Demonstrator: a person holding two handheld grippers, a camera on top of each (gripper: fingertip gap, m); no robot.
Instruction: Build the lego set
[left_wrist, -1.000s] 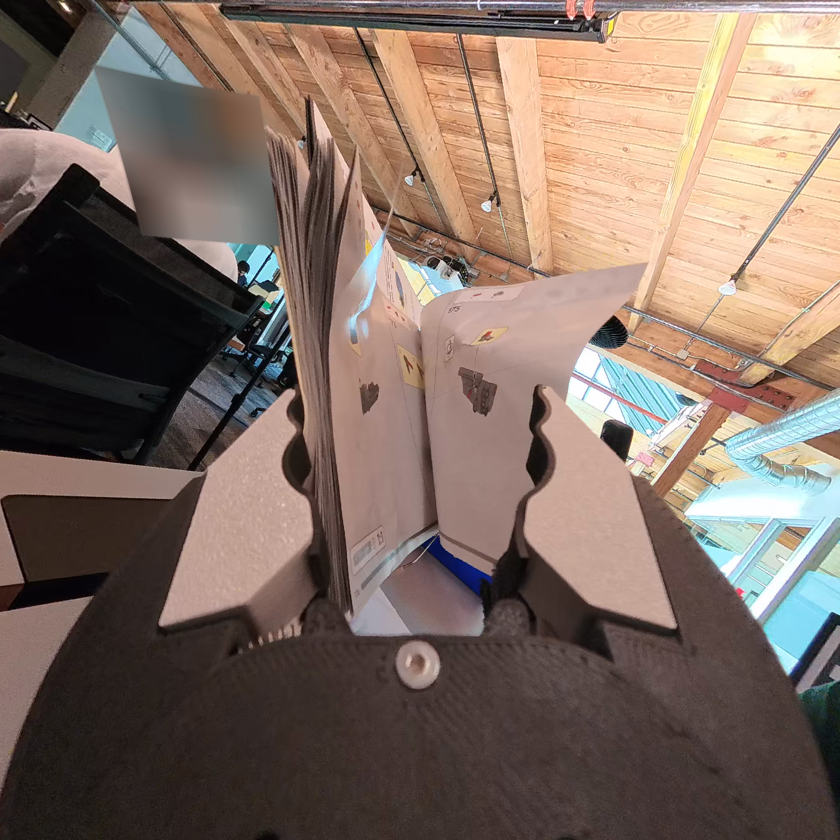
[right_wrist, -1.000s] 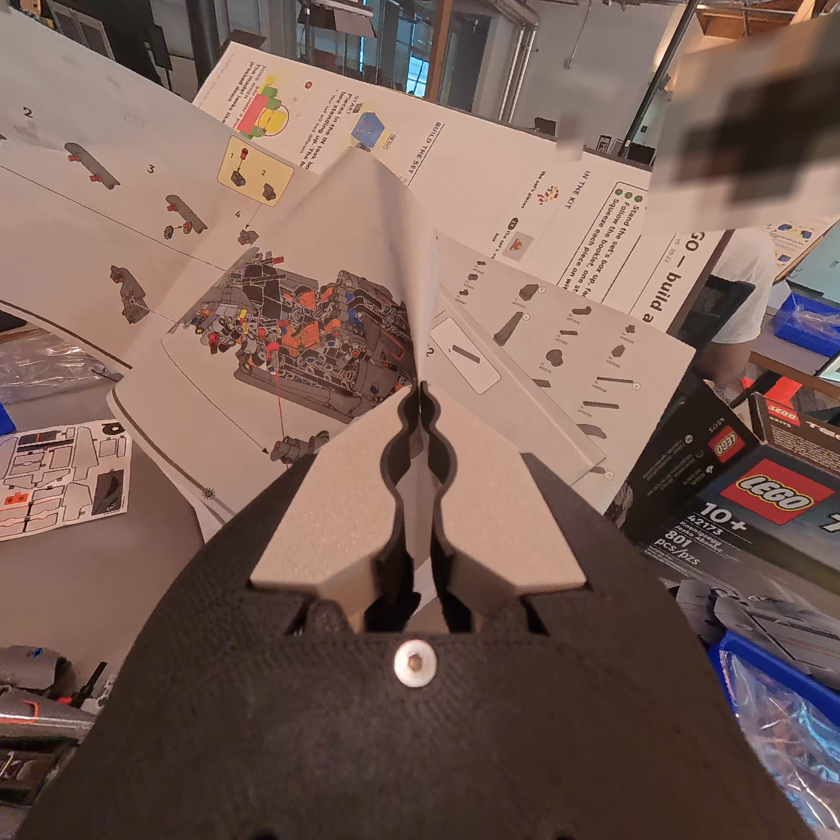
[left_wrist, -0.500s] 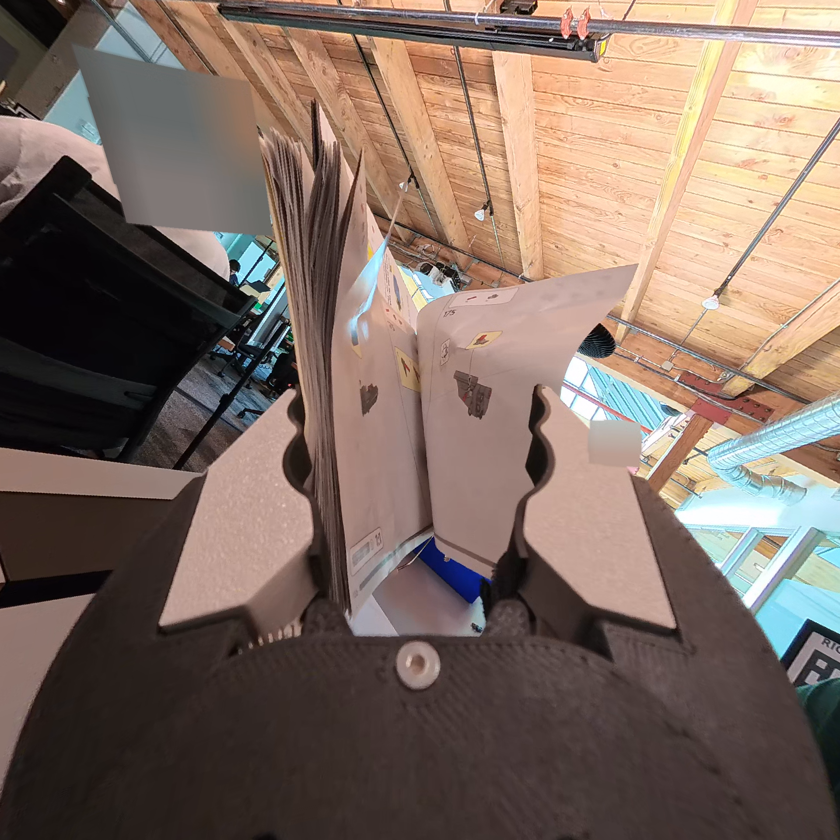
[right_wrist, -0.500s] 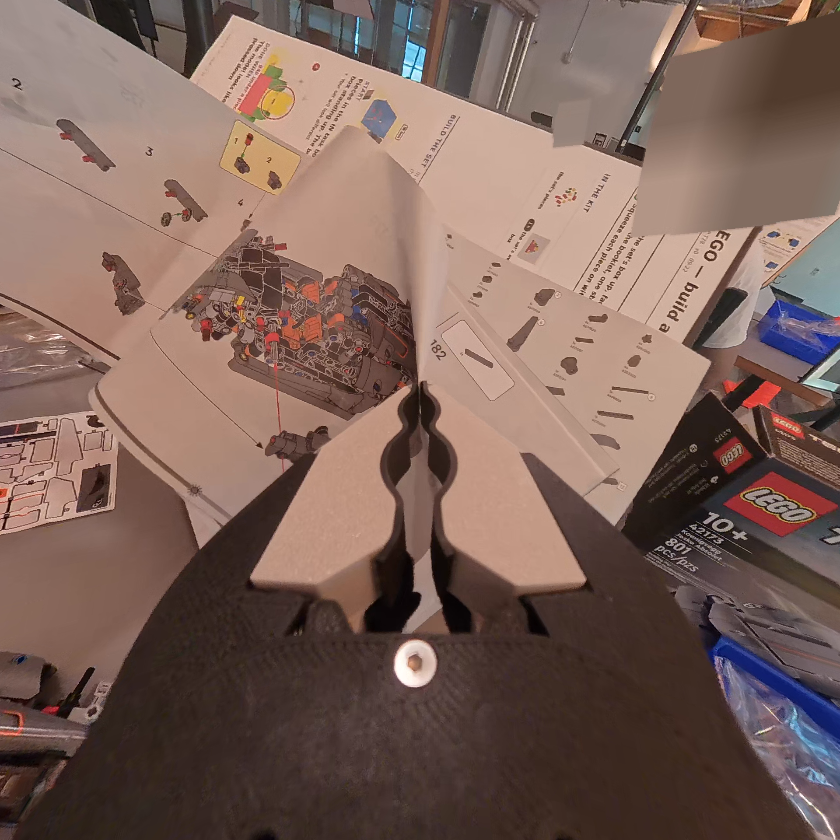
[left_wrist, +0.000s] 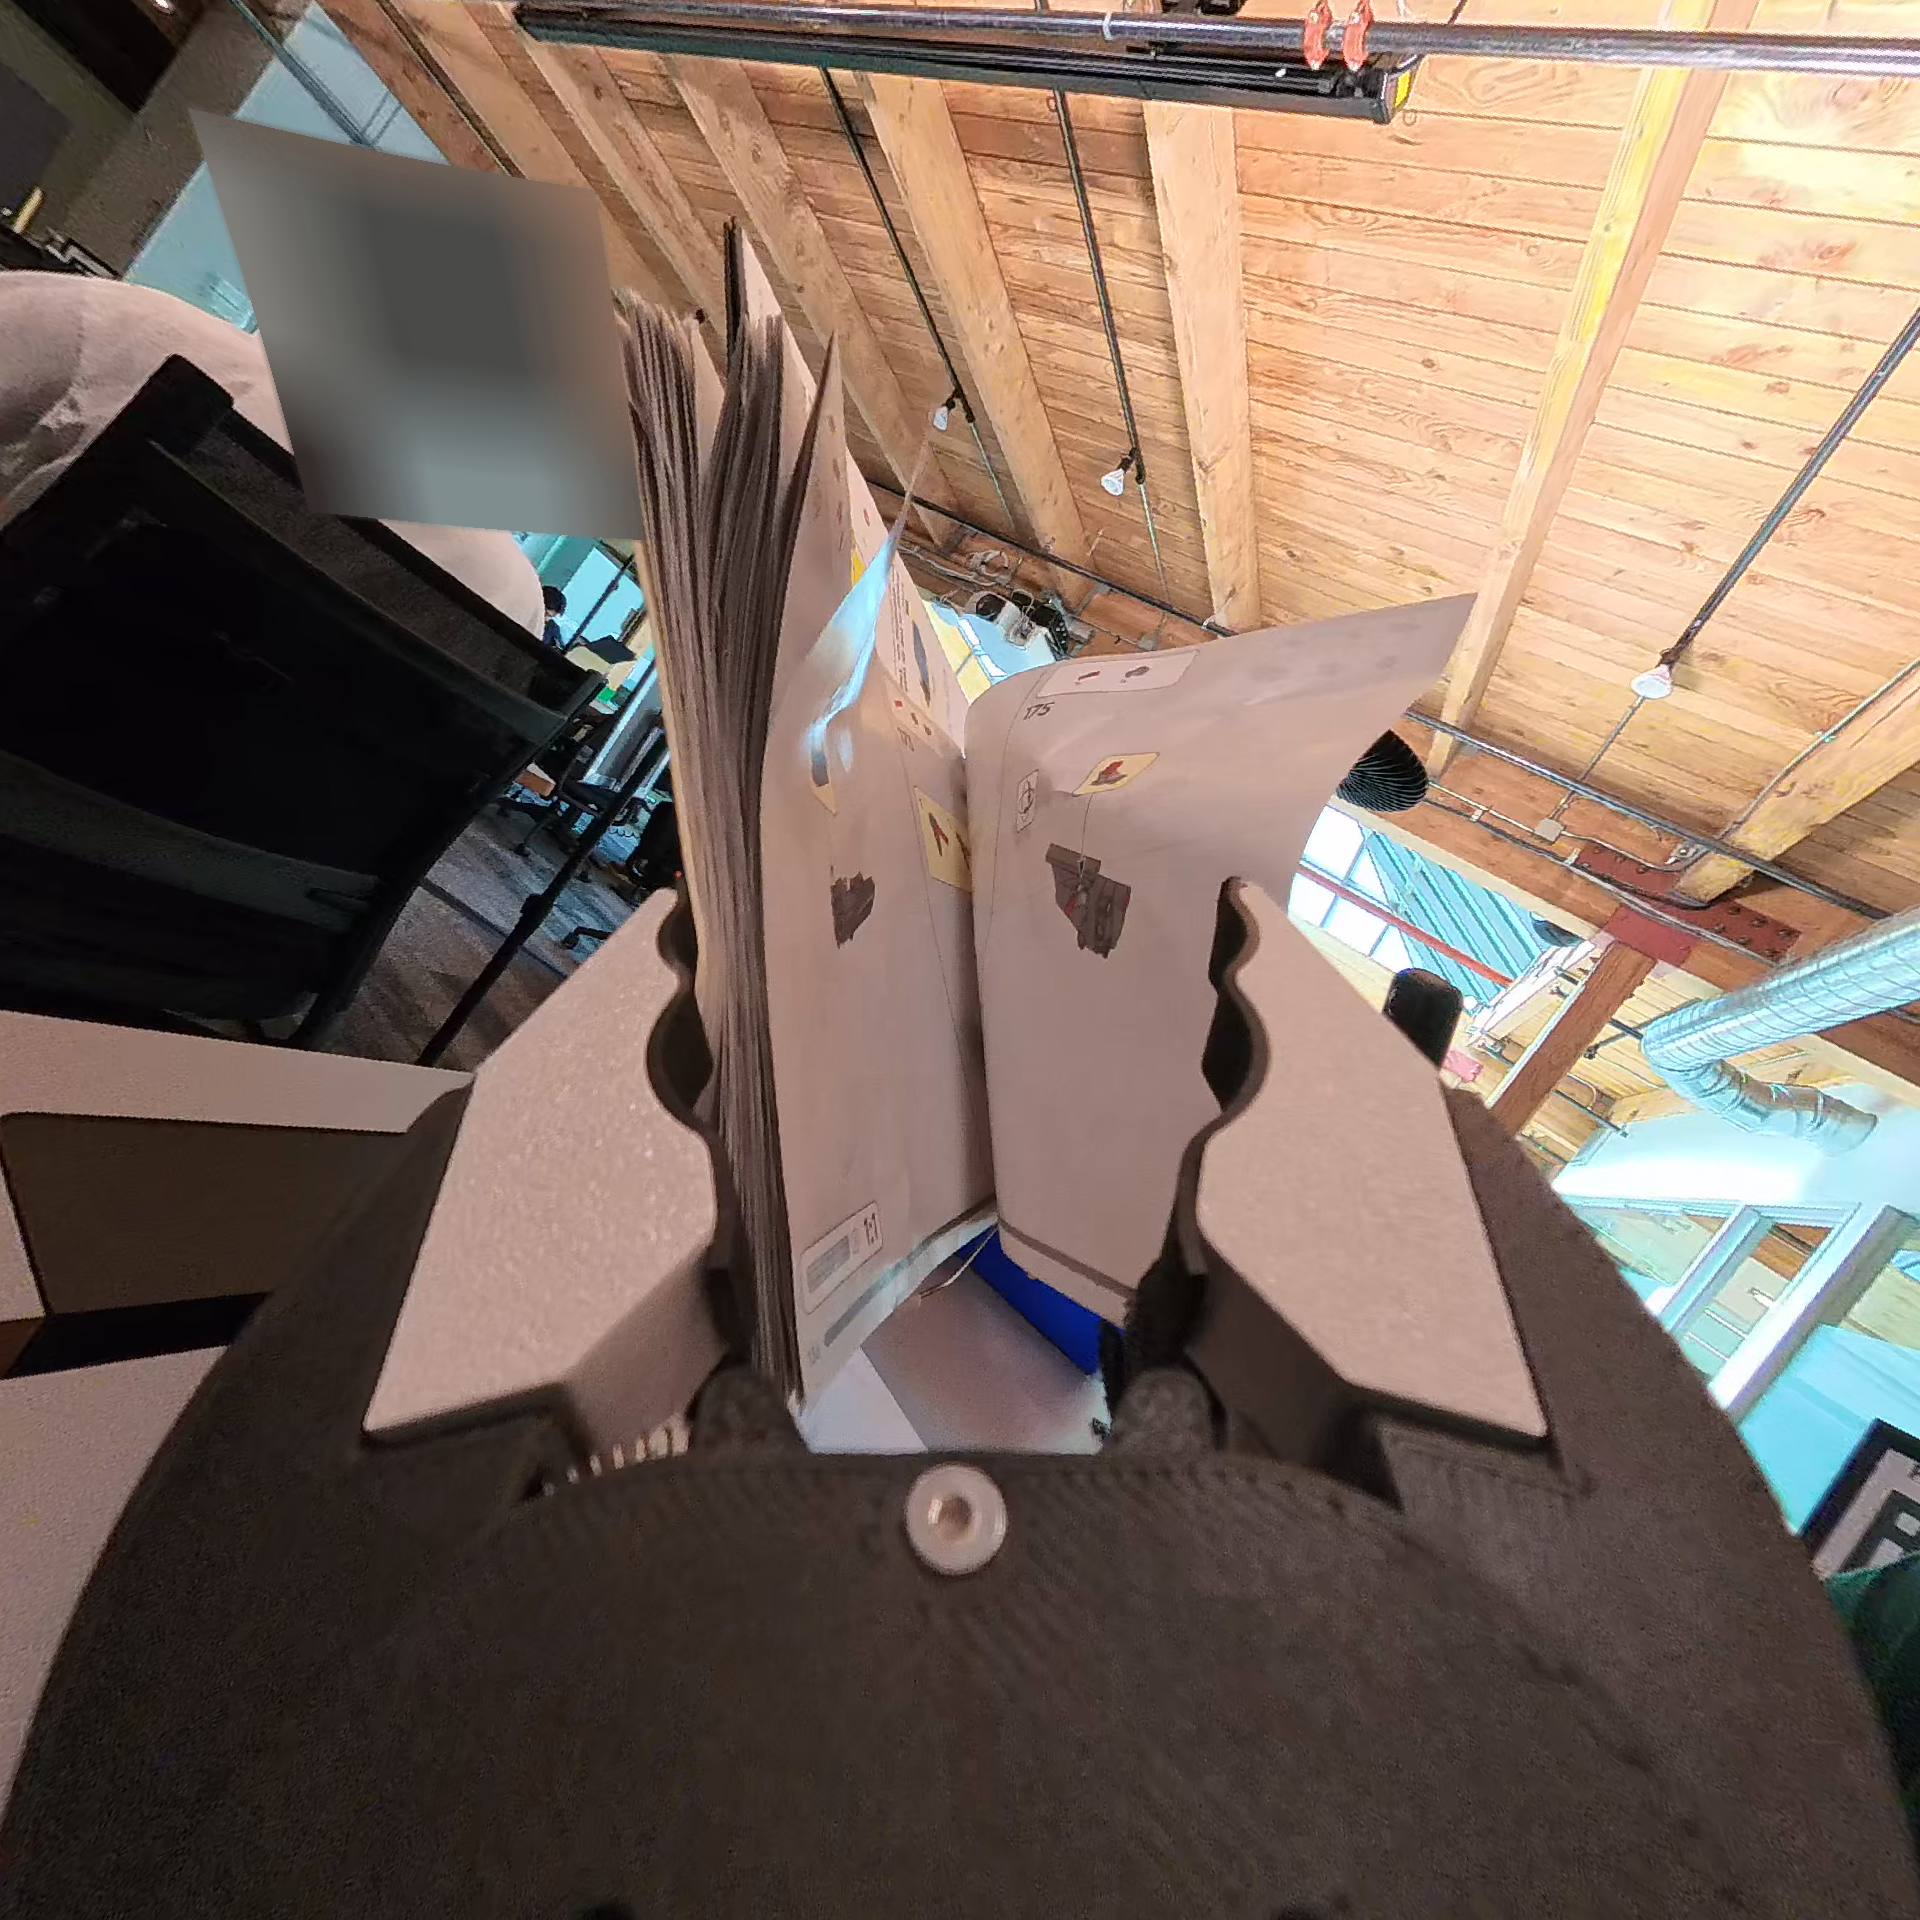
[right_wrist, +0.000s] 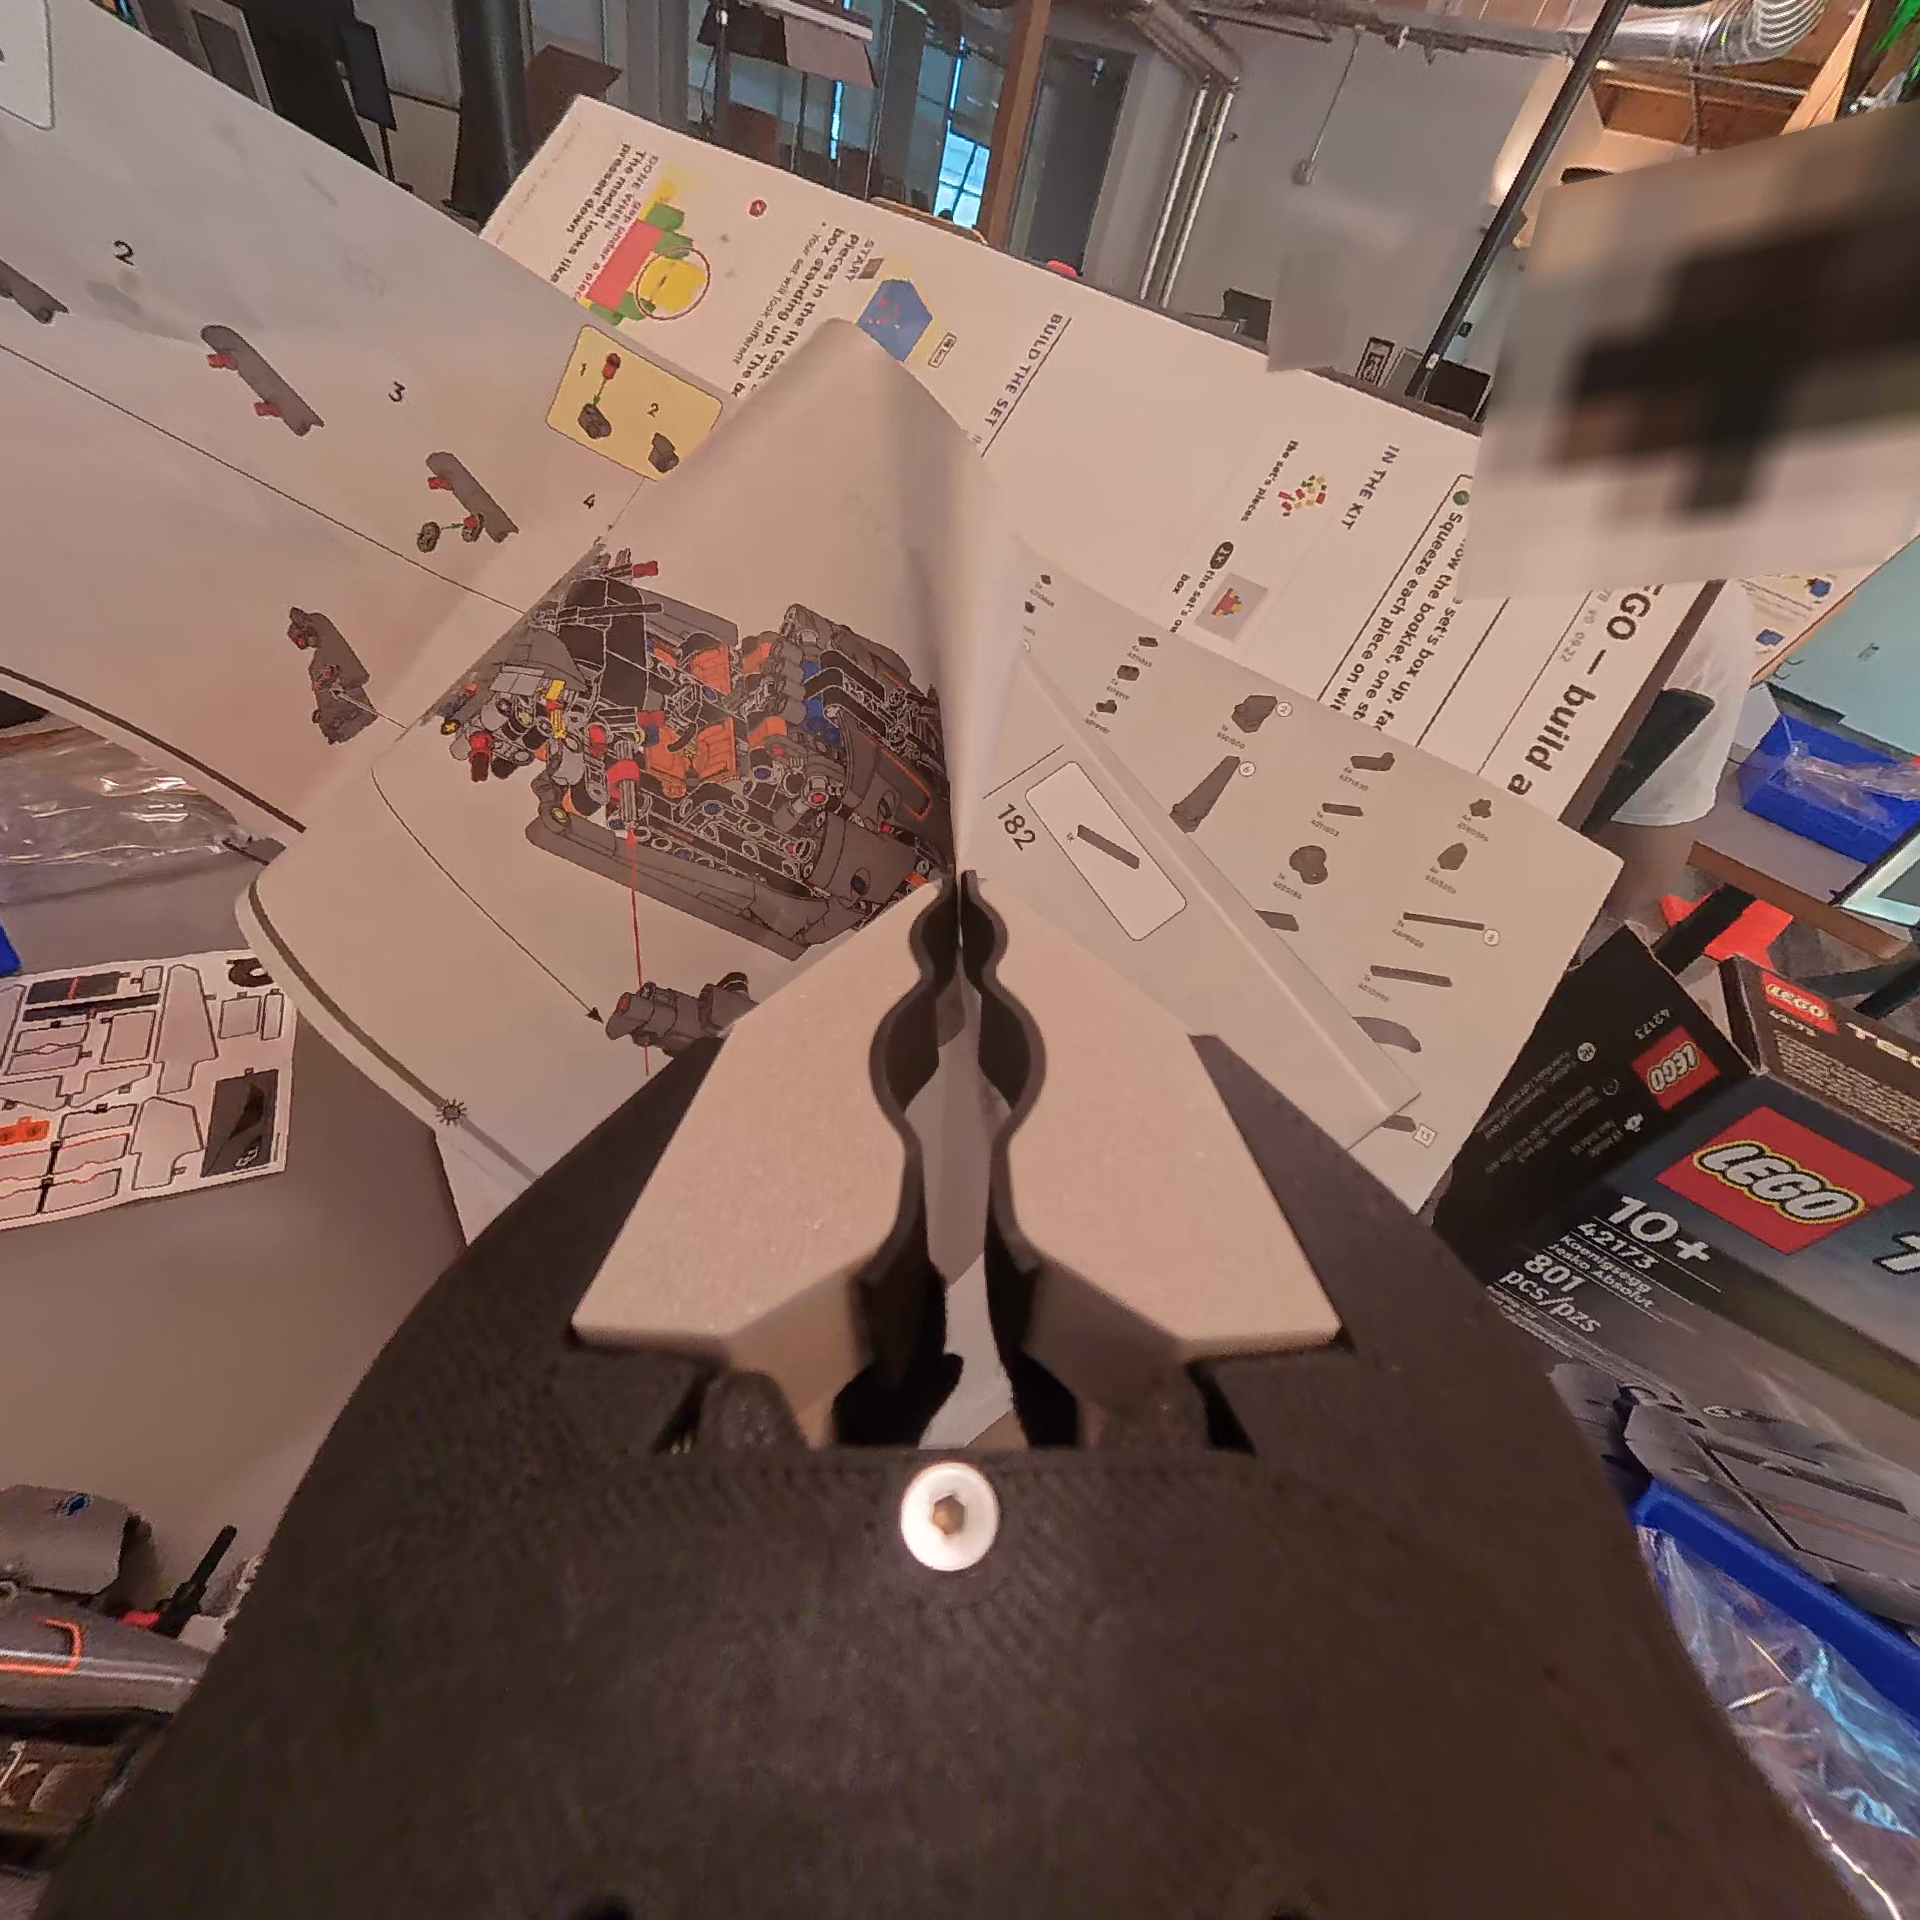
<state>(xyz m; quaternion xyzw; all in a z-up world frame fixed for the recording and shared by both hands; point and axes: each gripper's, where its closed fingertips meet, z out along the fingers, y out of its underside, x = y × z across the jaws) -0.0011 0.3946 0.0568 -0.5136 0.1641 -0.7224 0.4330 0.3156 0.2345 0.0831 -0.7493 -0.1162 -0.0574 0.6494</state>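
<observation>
The right gripper (right_wrist: 961, 904) has its jaws pinched tight on a single page (right_wrist: 862, 499) of the instruction booklet (left_wrist: 883, 1039), lifted into a peak just beyond the tips, while the left gripper (left_wrist: 945, 1039) stands wide apart with the thick wad of pages leaning on its left finger (nothing clamped there). This looks like page-turning, not building — finding the next step. Next, I'd guess: carry the sheet over and release it; the lego box (right_wrist: 1714, 1174) sits off to the right.
</observation>
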